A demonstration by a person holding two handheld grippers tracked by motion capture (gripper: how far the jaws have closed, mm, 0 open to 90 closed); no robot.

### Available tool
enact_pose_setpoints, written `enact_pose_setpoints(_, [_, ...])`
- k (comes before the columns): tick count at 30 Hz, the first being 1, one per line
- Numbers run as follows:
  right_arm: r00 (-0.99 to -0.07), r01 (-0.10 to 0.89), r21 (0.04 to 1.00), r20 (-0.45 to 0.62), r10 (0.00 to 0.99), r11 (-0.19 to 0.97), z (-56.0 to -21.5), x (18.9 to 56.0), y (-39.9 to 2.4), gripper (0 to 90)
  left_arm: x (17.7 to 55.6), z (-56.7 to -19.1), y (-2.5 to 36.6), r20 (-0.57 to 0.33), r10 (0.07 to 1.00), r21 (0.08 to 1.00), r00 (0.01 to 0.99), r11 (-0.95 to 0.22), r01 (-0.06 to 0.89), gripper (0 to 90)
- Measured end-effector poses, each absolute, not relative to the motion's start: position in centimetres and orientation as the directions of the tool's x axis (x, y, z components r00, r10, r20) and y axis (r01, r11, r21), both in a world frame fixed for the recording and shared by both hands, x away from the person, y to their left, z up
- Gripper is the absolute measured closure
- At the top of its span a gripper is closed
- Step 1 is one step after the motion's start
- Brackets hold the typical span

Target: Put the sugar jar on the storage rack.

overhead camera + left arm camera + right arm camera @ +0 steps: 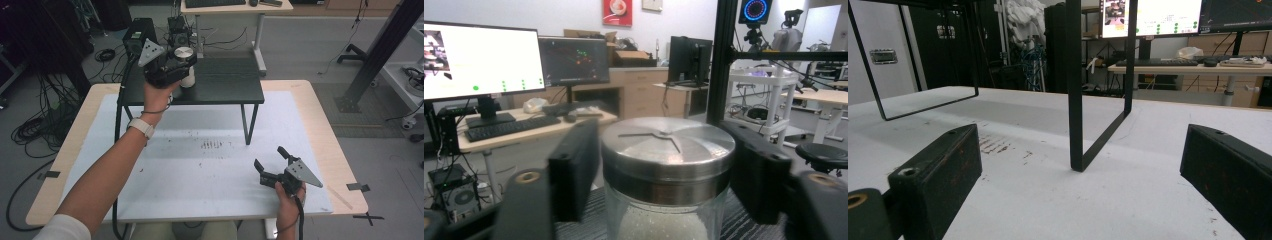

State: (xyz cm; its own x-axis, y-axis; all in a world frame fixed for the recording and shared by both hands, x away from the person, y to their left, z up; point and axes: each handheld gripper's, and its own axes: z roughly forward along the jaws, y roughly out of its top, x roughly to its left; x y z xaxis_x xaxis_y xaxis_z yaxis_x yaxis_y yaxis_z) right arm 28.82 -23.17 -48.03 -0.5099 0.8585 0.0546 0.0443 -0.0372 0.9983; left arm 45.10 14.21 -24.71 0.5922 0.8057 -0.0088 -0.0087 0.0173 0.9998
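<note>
My left gripper (176, 64) is up at the black raised shelf (225, 85) that stands on the table (300, 100), and its 2 jaws flank a glass jar (667, 220) with a brushed metal lid (668, 145). In the left gripper view the jar sits right between the jaws: the left jaw is close against the lid's edge, while a narrow gap shows between the lid and the right jaw. I read the gripper as released around the jar, the jaws parted and not pressing on it. The jar stands upright on the shelf's dark ribbed top, near its left end in the high view. Through the clear wall below the lid I see a fill of fine white grains; how deep it goes I cannot tell, since the lower part of the jar is cut off.

My right gripper (272, 159) is low over the white mat (200, 175) on the table, well apart from the jar, near the front right. Its jaws are spread wide with nothing between them, and the right gripper view looks along them to 1 black leg frame (1075, 100) of the shelf.
</note>
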Motion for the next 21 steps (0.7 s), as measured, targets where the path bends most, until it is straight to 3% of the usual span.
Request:
enact_pose_setpoints(6, [-0.510, 0.045, 0.998, 0.055, 0.859, -0.038, -48.0, 28.8, -23.2, 3.0, 44.8, -24.7, 14.3, 0.000, 0.813, 0.999, 0.582, 0.024, -0.033, 14.8])
enact_pose_setpoints(21, [-0.509, 0.048, 0.998, 0.058, 0.859, -0.039, -48.0, 28.9, -23.2, 3.0, 42.5, -23.5, 15.6, -0.034, 0.784, 0.993, 0.620, 0.095, -0.065, 7.8])
